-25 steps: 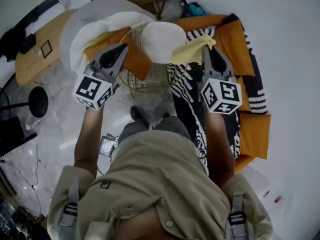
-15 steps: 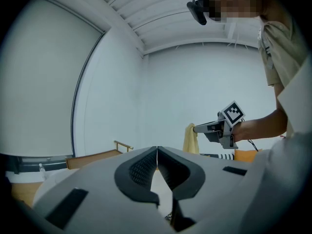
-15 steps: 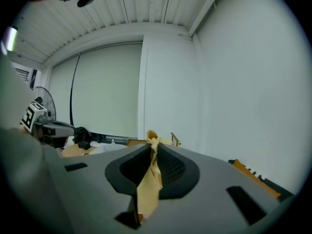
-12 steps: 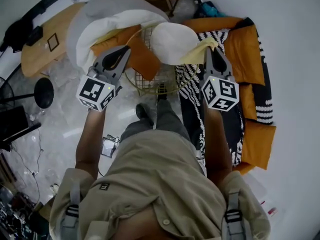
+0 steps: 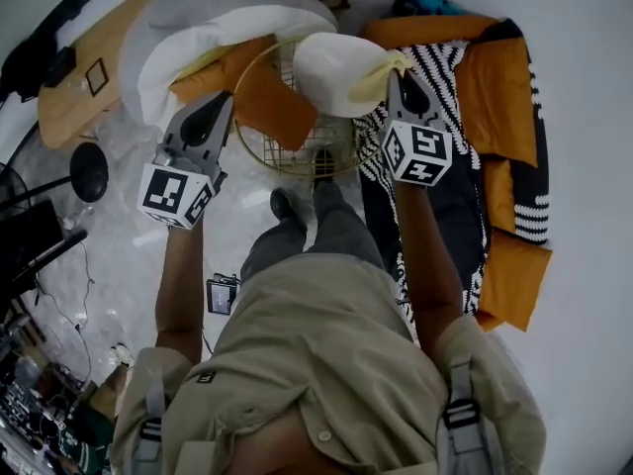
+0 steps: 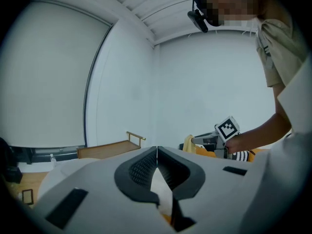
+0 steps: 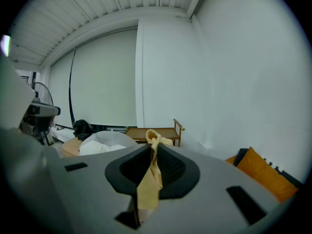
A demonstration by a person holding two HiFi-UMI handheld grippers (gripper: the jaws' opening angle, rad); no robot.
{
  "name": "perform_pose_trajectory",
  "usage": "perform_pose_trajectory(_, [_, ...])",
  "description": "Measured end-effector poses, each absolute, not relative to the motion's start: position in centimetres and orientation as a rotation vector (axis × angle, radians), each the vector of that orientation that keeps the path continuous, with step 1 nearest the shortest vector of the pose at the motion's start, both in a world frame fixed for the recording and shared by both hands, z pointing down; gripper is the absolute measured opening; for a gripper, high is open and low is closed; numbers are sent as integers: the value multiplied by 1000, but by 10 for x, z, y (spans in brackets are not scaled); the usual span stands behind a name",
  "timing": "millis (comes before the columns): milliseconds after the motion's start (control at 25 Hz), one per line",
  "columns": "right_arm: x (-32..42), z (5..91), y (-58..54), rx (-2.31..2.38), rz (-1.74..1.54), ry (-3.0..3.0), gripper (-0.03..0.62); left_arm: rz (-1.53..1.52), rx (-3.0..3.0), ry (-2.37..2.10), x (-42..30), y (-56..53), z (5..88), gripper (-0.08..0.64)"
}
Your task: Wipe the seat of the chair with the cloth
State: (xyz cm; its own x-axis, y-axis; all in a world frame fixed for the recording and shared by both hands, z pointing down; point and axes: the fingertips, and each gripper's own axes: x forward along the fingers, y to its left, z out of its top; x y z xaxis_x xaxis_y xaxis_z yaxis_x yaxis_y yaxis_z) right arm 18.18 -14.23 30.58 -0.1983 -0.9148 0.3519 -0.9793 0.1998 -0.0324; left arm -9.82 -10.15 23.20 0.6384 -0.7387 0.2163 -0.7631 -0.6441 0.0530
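The chair (image 5: 297, 156) is a round gold wire frame. An orange cushion (image 5: 272, 102) and a white cushion (image 5: 331, 62) lie in it. My right gripper (image 5: 394, 73) is shut on a yellow cloth (image 5: 376, 75), held at the chair's right rim against the white cushion. In the right gripper view the cloth (image 7: 148, 179) hangs pinched between the jaws of the right gripper (image 7: 152, 150). My left gripper (image 5: 223, 99) is shut and holds nothing, its tips at the chair's left rim beside the orange cushion. In the left gripper view the left gripper (image 6: 157, 152) has its jaws together.
A sofa (image 5: 499, 97) with orange cushions and a black-and-white striped throw (image 5: 440, 72) runs along the right. A big white and grey beanbag (image 5: 213, 23) lies behind the chair. At far left are a wooden table (image 5: 69, 112) and a black round stand (image 5: 89, 171). The person's shoes (image 5: 321, 166) touch the chair's front.
Both grippers have moved forward to the chair's rim. The right one carried the cloth closer to the white cushion. The person stepped closer to the chair.
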Motion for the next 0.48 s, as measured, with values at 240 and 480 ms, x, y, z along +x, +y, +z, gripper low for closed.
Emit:
perform_pose_trajectory(240, [182, 394, -192, 1767, 431, -2157, 51, 335, 2627, -1292, -109, -117, 278, 21])
perform_pose_trajectory(480, [136, 491, -243, 1641, 449, -2119, 51, 361, 2466, -1371, -141, -123, 320, 20])
